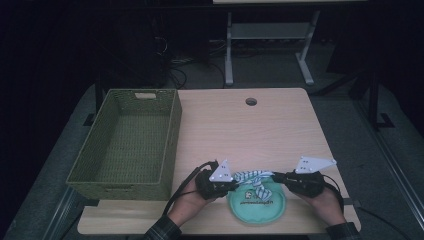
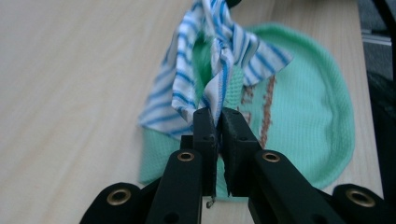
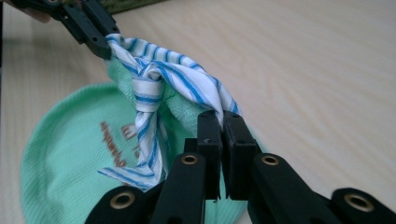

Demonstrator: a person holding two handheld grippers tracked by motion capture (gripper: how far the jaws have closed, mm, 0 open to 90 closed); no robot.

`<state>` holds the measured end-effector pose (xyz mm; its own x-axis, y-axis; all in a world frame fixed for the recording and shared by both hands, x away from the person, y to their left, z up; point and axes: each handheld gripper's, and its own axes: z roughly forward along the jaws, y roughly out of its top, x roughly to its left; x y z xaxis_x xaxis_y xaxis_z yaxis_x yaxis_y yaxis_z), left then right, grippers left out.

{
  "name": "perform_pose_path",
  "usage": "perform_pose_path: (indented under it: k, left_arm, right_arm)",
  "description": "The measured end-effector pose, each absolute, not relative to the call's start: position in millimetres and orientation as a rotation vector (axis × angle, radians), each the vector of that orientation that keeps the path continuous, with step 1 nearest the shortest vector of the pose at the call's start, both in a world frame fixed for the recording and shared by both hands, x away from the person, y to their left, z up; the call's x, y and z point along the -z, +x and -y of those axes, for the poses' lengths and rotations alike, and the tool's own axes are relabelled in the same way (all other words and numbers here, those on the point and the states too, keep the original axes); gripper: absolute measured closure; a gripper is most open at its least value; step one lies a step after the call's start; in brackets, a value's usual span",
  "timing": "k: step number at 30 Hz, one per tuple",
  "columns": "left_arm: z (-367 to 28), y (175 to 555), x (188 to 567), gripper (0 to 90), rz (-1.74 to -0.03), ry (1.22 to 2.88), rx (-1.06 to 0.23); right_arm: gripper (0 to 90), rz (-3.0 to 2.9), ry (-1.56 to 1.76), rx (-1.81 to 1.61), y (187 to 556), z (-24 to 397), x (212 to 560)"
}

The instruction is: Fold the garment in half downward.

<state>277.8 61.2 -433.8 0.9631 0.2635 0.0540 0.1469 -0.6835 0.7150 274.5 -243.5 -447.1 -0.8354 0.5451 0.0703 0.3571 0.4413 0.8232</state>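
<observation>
A round green cloth piece [image 1: 256,202] with brown lettering lies near the table's front edge, with a blue-and-white striped fabric band [image 1: 252,176] attached along its far side. My left gripper [image 1: 235,183] is shut on the band's left end [image 2: 215,100]. My right gripper [image 1: 276,177] is shut on its right end [image 3: 219,105]. The band is stretched between the two grippers, lifted slightly above the green cloth [image 2: 299,116], and a striped bow hangs from its middle [image 3: 147,100]. In the right gripper view the left gripper's jaws clamp the far end of the band at the upper left.
A green woven basket [image 1: 172,130] stands on the left part of the wooden table [image 1: 250,130]. A round cable hole [image 1: 251,101] is near the table's far edge. Metal table legs [image 1: 229,50] and cables are on the floor beyond.
</observation>
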Motion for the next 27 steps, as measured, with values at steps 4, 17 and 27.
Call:
perform_pose_path:
  k: [4,17,27]
  left_arm:
    - [-56.8,281.5,444.8,84.6,-0.281,2.398,-0.171]
    - [-63.4,309.8,451.0,85.5,-0.35,2.442,-0.273]
    - [-74.9,318.2,438.3,80.1,-0.397,2.388,-0.281]
  right_arm:
    - [86.8,-2.544,0.781,-1.31,273.1,241.5,456.0]
    - [86.9,-2.584,0.775,-1.263,285.8,225.6,465.9]
    - [78.2,-2.565,0.811,-1.279,300.7,220.2,464.2]
